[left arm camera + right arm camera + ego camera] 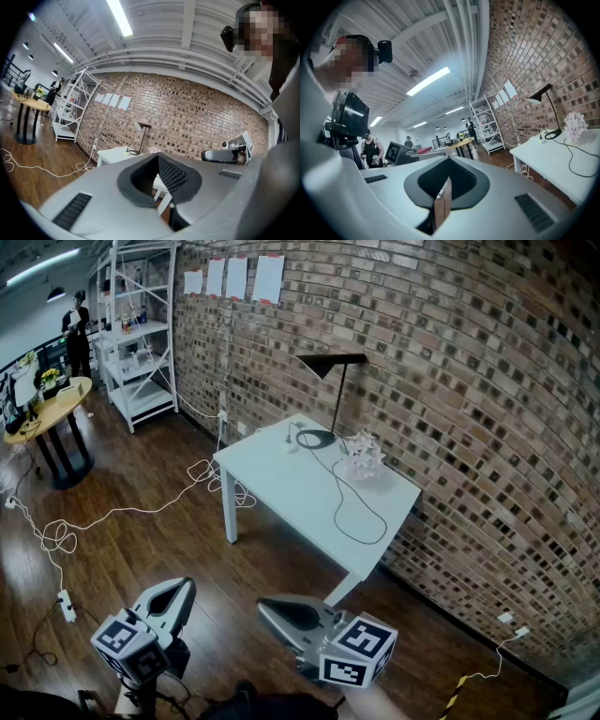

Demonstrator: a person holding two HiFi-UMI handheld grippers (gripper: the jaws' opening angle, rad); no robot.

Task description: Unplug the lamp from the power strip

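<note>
Black lamp [338, 395] upright at white table [281, 486] rear; its black cord [384, 518] loops across tabletop.

Even indoor light from ceiling tubes [119, 18], one glaring white. Soft sheen on floor [141, 559]. My gripper views: black round corners. Left gripper [157, 155] soft near its lens. Brick wall [450, 381] bows at edges.

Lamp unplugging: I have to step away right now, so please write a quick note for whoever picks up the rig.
Left hand-held gripper: shut, empty.
Right hand-held gripper: shut, empty.
Both well short of the table.
Lamp stands on it by the wall, cord looped on top; plug and strip not made out.
Done: nothing.
Left: approach, find the plug, pull it.
</note>
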